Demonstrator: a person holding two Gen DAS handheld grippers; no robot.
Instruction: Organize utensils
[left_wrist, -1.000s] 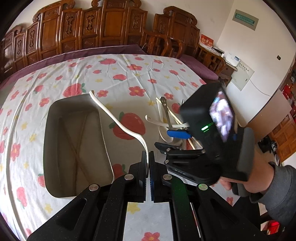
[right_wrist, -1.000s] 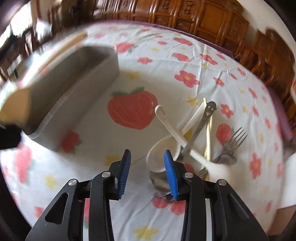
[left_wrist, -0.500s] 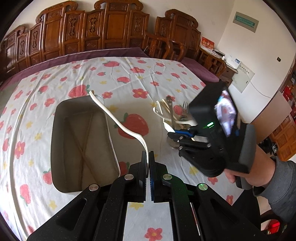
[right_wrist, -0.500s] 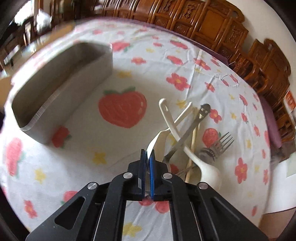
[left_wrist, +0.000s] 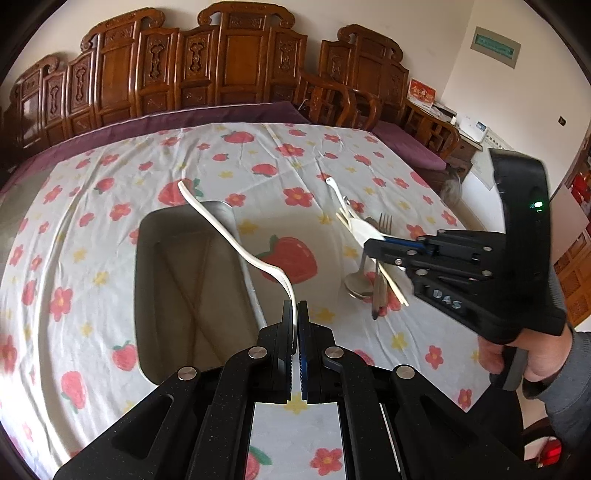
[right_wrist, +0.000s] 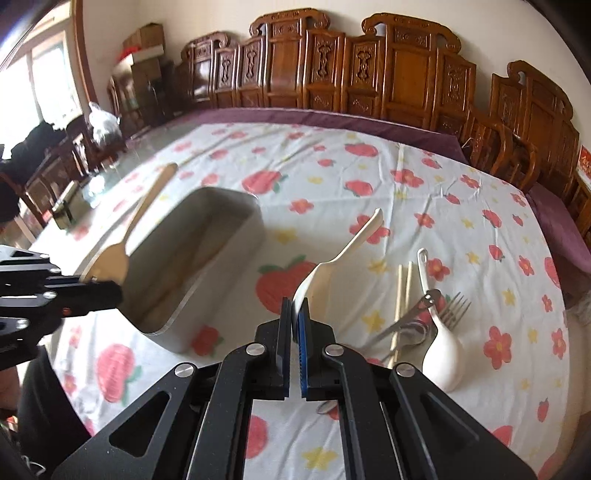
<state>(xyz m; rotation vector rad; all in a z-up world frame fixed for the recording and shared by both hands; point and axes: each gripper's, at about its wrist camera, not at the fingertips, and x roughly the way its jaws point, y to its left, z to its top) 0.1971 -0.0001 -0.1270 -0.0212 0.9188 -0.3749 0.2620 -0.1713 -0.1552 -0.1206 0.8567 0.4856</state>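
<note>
The left gripper (left_wrist: 295, 314) is seen with jaws clamped on the bowl end of a long cream spoon (left_wrist: 236, 240), held above the grey tray (left_wrist: 147, 280) at the desk's middle. The right gripper (right_wrist: 294, 317) has jaws pinched on a white scoop (right_wrist: 343, 251), raised off the cloth. A ceramic spoon (right_wrist: 441, 350), fork (right_wrist: 454, 310), chopsticks (right_wrist: 400, 295) and metal spoon (left_wrist: 358, 284) are left piled toward the desk's right edge.

Black claws (left_wrist: 295, 314) with blue pads, silver screws; grey sleeve (left_wrist: 569, 387).
</note>
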